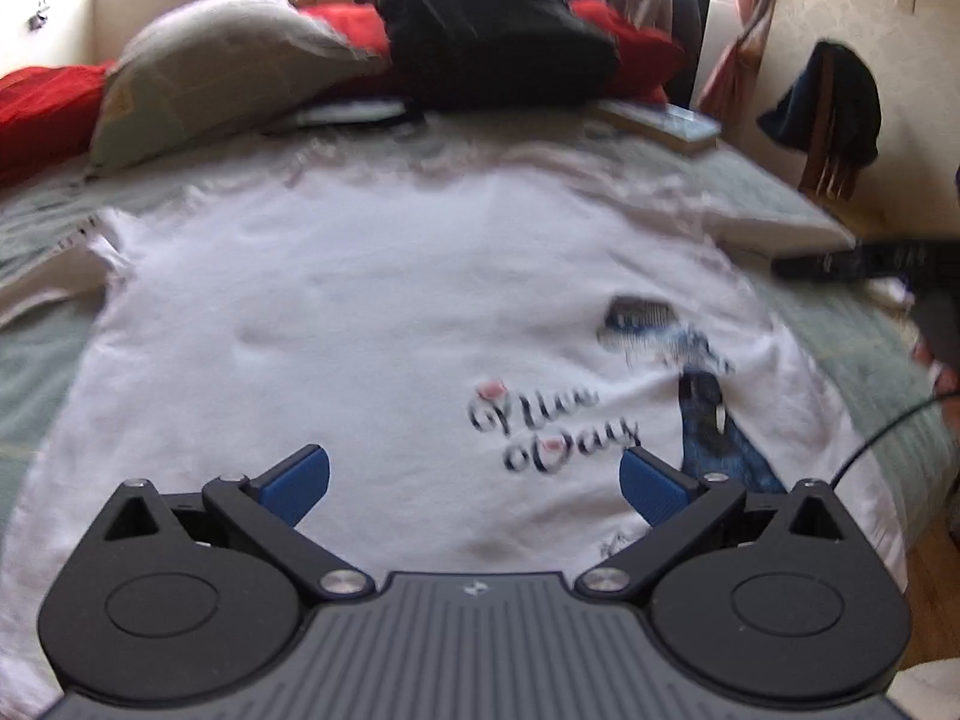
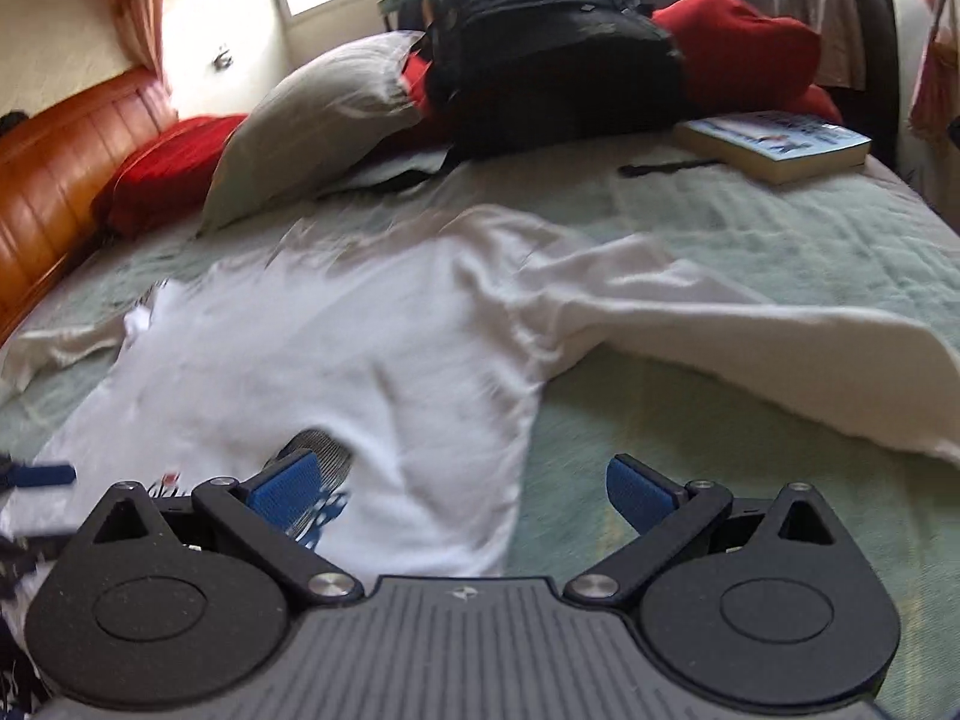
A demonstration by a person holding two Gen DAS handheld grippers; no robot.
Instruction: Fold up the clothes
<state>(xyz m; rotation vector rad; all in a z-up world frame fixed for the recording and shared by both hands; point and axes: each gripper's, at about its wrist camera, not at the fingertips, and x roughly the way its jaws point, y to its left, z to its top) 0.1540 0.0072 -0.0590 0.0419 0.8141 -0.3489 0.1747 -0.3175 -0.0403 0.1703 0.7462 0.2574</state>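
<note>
Left gripper (image 1: 474, 480): fingers spread wide, nothing between them, hovering over the lower front of the white T-shirt (image 1: 360, 312). Right gripper (image 2: 462, 492): also spread and empty; its left pad sits over the shirt's side edge, its right pad over bare green bedspread (image 2: 750, 240).

Shirt lies flat, print side up, on the bedspread. From both grippers its long axis runs straight away from us, hem nearest, neck toward the pillow (image 1: 222, 72) and black backpack (image 1: 498, 30). The printed lettering (image 1: 552, 426) sits just ahead of the left gripper, to its right.

The relation that matters: one long sleeve (image 2: 750, 324) trails out to the right, well beyond the body, and it is the right gripper that stands nearer to it. The other sleeve (image 1: 54, 276) reaches out left, closer to the left gripper.

We judge folding has not begun; sleeves likely come inward first, each taken by its own side's gripper. Frames are motion-blurred, so fine edges are uncertain.
</note>
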